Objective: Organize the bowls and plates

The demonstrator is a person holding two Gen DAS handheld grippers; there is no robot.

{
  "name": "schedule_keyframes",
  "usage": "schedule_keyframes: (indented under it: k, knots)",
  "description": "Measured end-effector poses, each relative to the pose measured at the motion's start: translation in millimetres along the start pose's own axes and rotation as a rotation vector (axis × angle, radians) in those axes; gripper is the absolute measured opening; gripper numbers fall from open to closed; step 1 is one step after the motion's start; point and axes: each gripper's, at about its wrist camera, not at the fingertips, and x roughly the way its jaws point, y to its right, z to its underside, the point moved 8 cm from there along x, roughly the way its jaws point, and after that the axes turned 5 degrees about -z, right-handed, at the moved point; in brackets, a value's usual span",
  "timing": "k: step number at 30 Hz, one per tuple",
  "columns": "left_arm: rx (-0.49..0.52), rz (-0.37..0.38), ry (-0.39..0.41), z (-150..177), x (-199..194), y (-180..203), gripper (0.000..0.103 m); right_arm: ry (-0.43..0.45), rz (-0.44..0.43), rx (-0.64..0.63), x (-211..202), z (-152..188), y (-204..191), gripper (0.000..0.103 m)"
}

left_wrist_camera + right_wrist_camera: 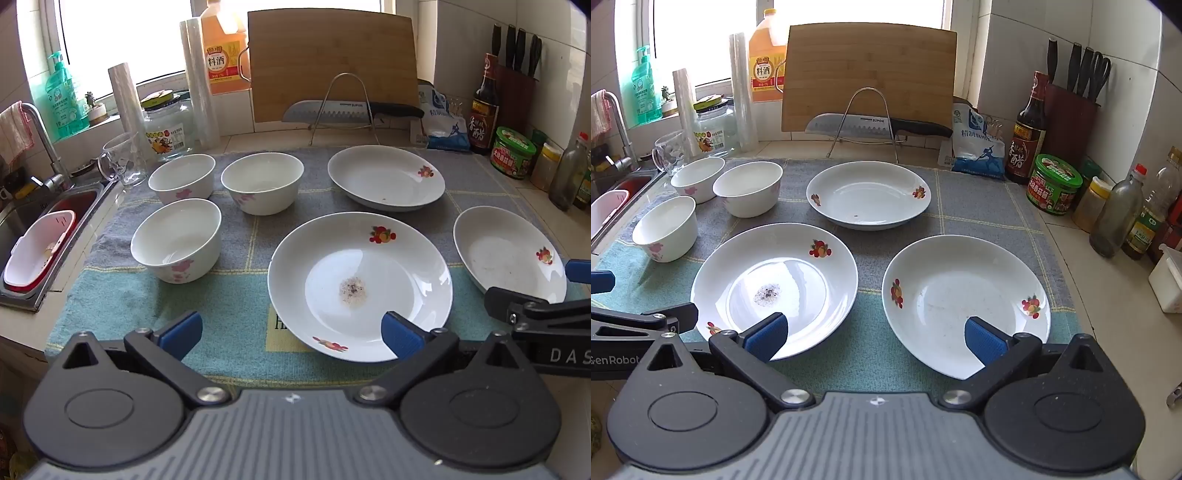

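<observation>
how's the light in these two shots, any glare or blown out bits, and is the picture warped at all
Left wrist view: the window behind the counter is blown out white, backlighting the cooking wine jug; straight edges like the cutting board bow from the fisheye. Right wrist view: window glare reflects off the speckled plate, the corners darken, and the tiled wall curves.
</observation>
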Motion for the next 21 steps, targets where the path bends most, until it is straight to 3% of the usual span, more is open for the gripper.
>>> schedule_keyframes:
  k: [21]
  knots:
    - [0.000,0.004,-0.001,1.4,2.1,5.6,0.102,0.001,0.001,0.001,2.3,-2.6,3.3,0.103]
